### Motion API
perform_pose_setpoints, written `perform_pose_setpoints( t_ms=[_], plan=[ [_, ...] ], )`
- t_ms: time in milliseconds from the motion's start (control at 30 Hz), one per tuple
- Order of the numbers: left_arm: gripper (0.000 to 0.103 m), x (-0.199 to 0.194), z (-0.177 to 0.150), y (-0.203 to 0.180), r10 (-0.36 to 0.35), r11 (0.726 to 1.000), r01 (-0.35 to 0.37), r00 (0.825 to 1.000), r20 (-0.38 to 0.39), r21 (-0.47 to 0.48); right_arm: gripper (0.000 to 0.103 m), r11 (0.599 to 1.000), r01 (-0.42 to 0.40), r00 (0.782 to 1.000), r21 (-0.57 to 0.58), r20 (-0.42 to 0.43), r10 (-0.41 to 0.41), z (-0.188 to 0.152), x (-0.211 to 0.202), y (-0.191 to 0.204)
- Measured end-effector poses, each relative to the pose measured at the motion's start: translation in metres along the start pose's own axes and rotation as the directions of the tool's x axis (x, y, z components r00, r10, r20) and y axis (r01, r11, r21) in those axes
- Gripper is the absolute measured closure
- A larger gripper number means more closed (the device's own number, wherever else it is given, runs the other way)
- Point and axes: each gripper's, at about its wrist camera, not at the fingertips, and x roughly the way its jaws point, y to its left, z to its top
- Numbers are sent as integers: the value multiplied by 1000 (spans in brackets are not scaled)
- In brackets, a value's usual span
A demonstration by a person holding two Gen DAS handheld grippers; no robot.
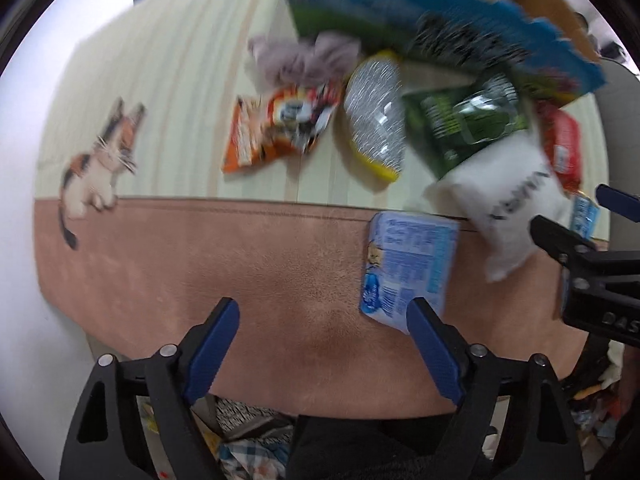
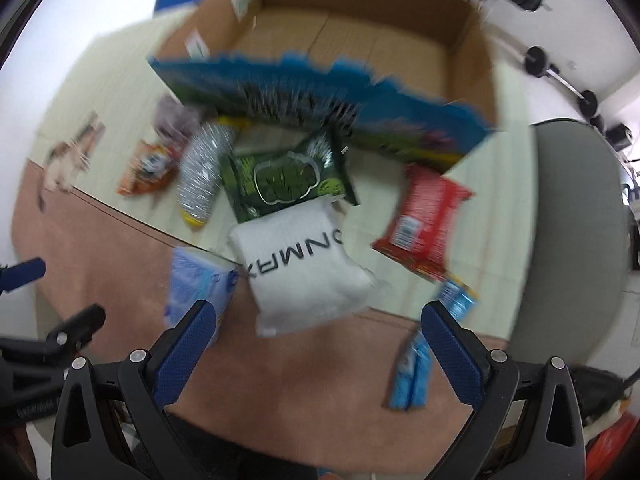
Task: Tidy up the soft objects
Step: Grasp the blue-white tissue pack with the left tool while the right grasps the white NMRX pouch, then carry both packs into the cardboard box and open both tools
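While both views are motion-blurred, layout is readable: left tool (image 1: 324,344) and right tool (image 2: 316,348) both have jaws apart, holding nothing, over the pink front strip of the bench (image 1: 200,264). Nearest: light blue tissue pack (image 1: 408,264) by the left tool's right finger, blue snack packet (image 2: 416,368) by the right tool's right finger. White pillow pack (image 2: 304,268) sits between them, straddling the pink/cream edge. Behind it: green wipes pack (image 2: 280,176), silver-yellow bag (image 2: 204,172), orange snack bag (image 2: 148,172), red packet (image 2: 424,224), grey cloth (image 1: 300,56). Farthest: open cardboard box (image 2: 360,40), blue printed front.
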Motion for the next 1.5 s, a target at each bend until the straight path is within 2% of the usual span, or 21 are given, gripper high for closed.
perform_pose_setpoints(
  t_ms=[133, 200, 233, 267, 300, 367, 433, 500, 633, 833, 967, 1033, 1133, 1200, 1300, 1400, 1467, 1500],
  plan=[
    [18, 24, 4, -3, 10, 1000, -10, 999, -37, 24, 0, 999, -9, 996, -53, -93, 4, 17, 61, 14],
    [18, 34, 5, -9, 9, 999, -7, 998, -57, 42, 0, 997, 38, 994, -61, -101, -44, 19, 78, 18],
    [18, 37, 3, -13, 0, 999, 3, 997, -74, 51, 8, 997, 65, 992, -42, -104, -69, 19, 82, 16],
    [18, 40, 1, -16, -15, 998, 20, 996, -90, 56, 10, 999, 48, 992, 2, -117, -47, 18, 85, 10],
    [18, 42, -1, -18, -27, 998, 32, 995, -96, 54, 11, 995, 19, 991, 95, -135, -6, 16, 85, -2],
    [18, 45, -3, -22, -55, 997, 60, 993, -104, 48, 16, 973, -6, 982, 231, -180, 48, 7, 86, -23],
    [18, 48, -4, -27, -82, 995, 88, 990, -115, 41, 16, 945, -54, 966, 323, -222, 131, -3, 89, -36],
    [18, 54, -2, -34, -94, 994, 100, 988, -121, 47, 16, 927, -103, 947, 360, -250, 202, -12, 94, -43],
    [18, 70, 7, -51, -69, 993, 80, 990, -121, 84, 6, 944, -63, 965, 325, -221, 141, -15, 95, -48],
    [18, 88, 12, -62, -81, 994, 91, 987, -138, 68, 6, 922, -86, 951, 378, -243, 188, -14, 130, -45],
    [27, 96, 10, -56, -141, 989, 147, 978, -156, 27, 6, 903, -64, 948, 425, -255, 187, -7, 168, -43],
    [28, 98, 9, -53, -158, 986, 163, 973, -166, 20, 10, 898, -63, 953, 436, -242, 184, -12, 181, -41],
    [29, 92, 4, -53, -267, 962, 273, 950, -164, 13, 10, 891, -66, 947, 450, -252, 197, -28, 179, -46],
    [28, 90, 5, -59, -289, 954, 298, 945, -156, 37, 10, 887, -78, 946, 456, -246, 210, -35, 181, -49],
    [28, 103, 2, -73, -203, 970, 220, 967, -154, 103, 10, 876, -91, 941, 473, -246, 230, -41, 186, -54],
    [28, 118, 8, -89, -157, 975, 179, 974, -161, 129, 10, 871, -90, 940, 484, -248, 235, -40, 193, -58],
    [46, 121, 9, -98, -159, 975, 180, 975, -154, 133, 10, 881, -75, 941, 466, -260, 218, -31, 198, -59],
    [47, 122, 8, -99, -161, 976, 181, 975, -154, 124, 11, 889, -65, 942, 453, -267, 204, -31, 201, -57]
  ],
)
